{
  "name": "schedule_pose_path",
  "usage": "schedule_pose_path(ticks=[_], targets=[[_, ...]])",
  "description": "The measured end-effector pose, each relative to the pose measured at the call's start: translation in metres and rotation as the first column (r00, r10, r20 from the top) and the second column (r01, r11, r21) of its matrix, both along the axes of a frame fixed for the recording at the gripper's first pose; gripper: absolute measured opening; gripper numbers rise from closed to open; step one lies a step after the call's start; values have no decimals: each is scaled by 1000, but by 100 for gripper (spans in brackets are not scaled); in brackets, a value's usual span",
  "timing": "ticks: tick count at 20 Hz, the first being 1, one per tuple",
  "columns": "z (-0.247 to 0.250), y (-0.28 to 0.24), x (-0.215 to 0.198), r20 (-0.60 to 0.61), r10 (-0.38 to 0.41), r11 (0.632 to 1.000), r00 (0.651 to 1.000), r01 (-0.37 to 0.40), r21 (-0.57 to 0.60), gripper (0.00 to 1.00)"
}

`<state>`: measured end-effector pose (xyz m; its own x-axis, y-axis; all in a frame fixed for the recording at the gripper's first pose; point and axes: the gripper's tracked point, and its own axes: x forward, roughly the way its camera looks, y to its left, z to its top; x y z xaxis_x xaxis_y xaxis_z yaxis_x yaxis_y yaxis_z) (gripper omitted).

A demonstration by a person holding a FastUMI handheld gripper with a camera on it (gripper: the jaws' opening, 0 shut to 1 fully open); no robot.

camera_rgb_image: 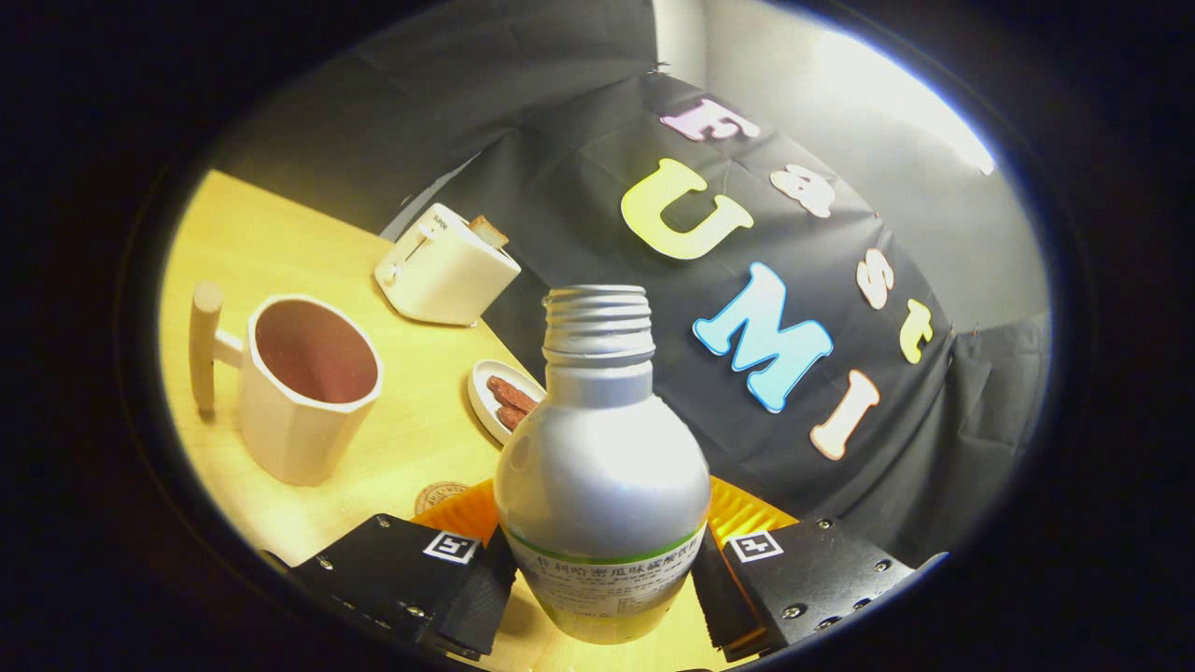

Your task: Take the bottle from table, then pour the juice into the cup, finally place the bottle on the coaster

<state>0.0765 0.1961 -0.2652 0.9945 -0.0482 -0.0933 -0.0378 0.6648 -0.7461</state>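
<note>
You are holding the bottle (602, 467) between the fingers of the gripper (605, 583), which are clamping its lower body from both sides, so its open neck is staying upright. The cup (303, 387) is waiting ahead to the left, its mouth open for pouring; the coaster (439, 495) is lying just beyond the left finger.

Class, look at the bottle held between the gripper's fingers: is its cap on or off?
Off. The bottle shows bare screw threads around its neck, with no cap over them. The gripper is shut on the bottle, a finger pressing each side.
</note>
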Motion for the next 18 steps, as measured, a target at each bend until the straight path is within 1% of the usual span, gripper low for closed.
schedule_pose_path(ticks=[6,11,13,18], targets=[[-10,10,2,-12,7,990,1000,-9,-139,81],[-20,19,12,-30,25,971,999,-31,-238,82],[-25,24,10,-36,34,962,999,-42,-271,82],[-29,35,12,-47,61,923,997,-74,-376,81]])
